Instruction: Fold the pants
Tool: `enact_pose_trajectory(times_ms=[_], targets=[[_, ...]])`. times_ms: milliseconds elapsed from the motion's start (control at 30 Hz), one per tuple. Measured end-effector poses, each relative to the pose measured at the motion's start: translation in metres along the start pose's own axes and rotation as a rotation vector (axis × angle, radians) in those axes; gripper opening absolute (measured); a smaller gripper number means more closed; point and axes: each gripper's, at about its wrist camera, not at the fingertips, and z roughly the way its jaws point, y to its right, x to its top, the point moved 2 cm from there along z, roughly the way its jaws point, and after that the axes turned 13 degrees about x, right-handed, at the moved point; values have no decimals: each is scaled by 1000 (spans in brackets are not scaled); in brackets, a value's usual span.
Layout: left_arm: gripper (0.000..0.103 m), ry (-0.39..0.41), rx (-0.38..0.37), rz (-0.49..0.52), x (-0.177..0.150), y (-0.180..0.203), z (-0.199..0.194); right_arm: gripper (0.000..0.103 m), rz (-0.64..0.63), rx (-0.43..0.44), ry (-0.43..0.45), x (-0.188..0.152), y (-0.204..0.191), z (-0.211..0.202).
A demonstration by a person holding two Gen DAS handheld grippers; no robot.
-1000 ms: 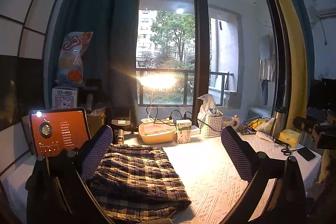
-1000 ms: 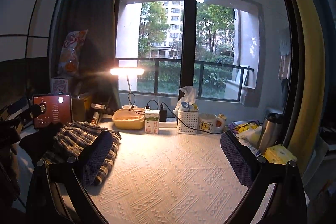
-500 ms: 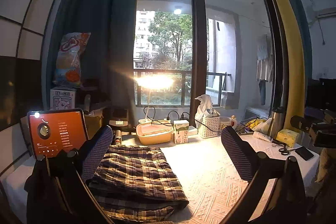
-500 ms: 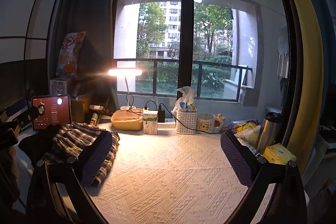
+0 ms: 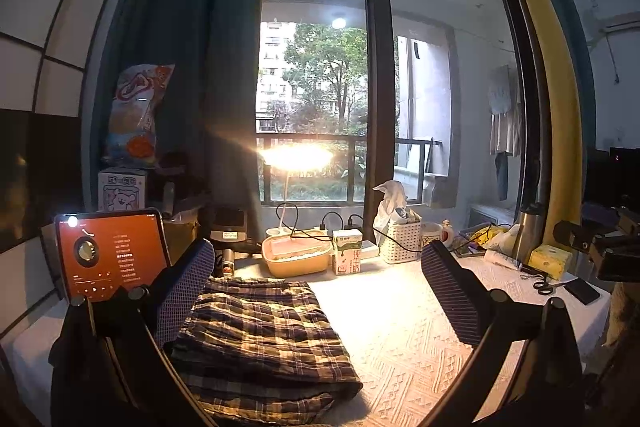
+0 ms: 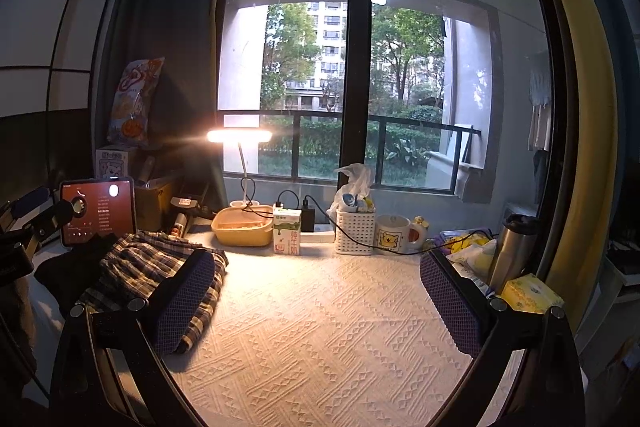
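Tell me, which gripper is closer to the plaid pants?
Left. The left gripper hovers open right above the plaid pants; the right gripper, also open, hangs over bare tablecloth beside them.

Pretty dim indoors overall. Warm glow from the desk lamp [image 5: 296,157] at 12 o'clock, flaring hard with streaky glare in the left wrist view, tamer in the right wrist view [image 6: 239,136]. Cool daylight through the window [image 6: 404,87] behind. Yellowish pool on the counter [image 6: 320,327], darker toward 9 o'clock. Heavy fisheye bending and black vignetting at the edges.
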Motion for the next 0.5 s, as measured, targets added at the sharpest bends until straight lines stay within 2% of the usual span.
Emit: enact_pose_trajectory(times_ms=[500], targets=[[102,-5,-3,-3,-1,-1,1,103,-1,0,-1,-1,0,-1]])
